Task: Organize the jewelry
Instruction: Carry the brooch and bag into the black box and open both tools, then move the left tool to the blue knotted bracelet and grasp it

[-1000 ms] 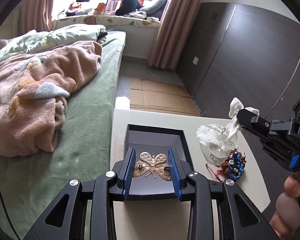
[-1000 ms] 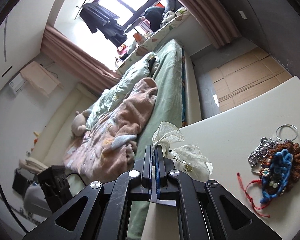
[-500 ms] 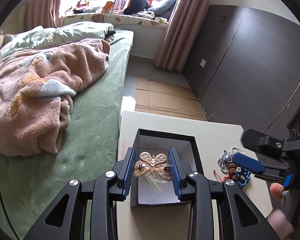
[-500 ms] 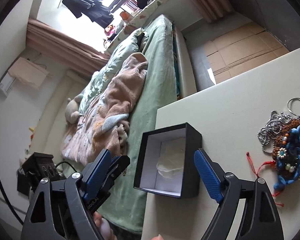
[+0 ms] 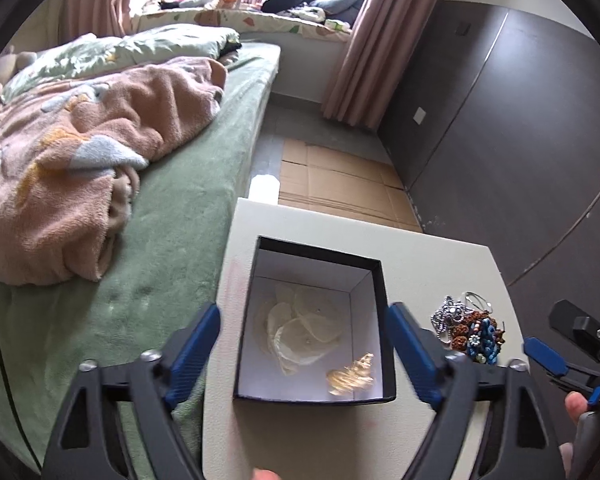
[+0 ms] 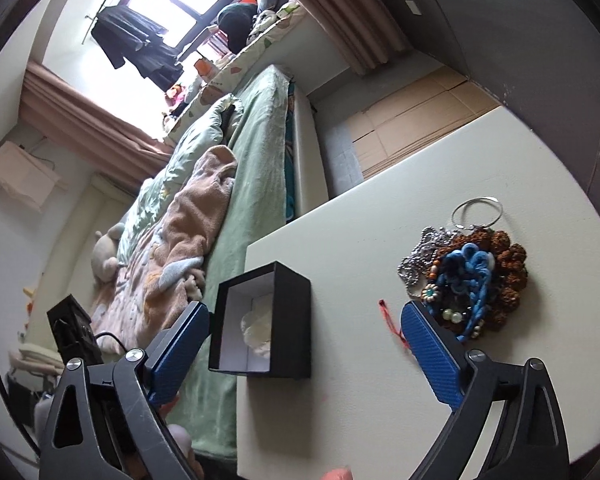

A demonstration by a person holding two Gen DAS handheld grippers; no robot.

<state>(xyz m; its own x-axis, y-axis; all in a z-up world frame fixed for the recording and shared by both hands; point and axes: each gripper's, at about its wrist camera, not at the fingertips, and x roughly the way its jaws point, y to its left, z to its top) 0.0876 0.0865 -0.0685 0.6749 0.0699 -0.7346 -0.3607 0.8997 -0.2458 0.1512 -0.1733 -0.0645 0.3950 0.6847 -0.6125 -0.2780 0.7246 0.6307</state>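
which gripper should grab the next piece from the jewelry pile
Right. The right gripper is open with one finger already at the jewelry pile, while the left gripper is open over the black box.

Gold brooch (image 5: 350, 376) inside black box (image 5: 386, 312)

Green bed (image 5: 188, 216) under a bright window (image 6: 180, 4), dark wall (image 5: 500, 128).
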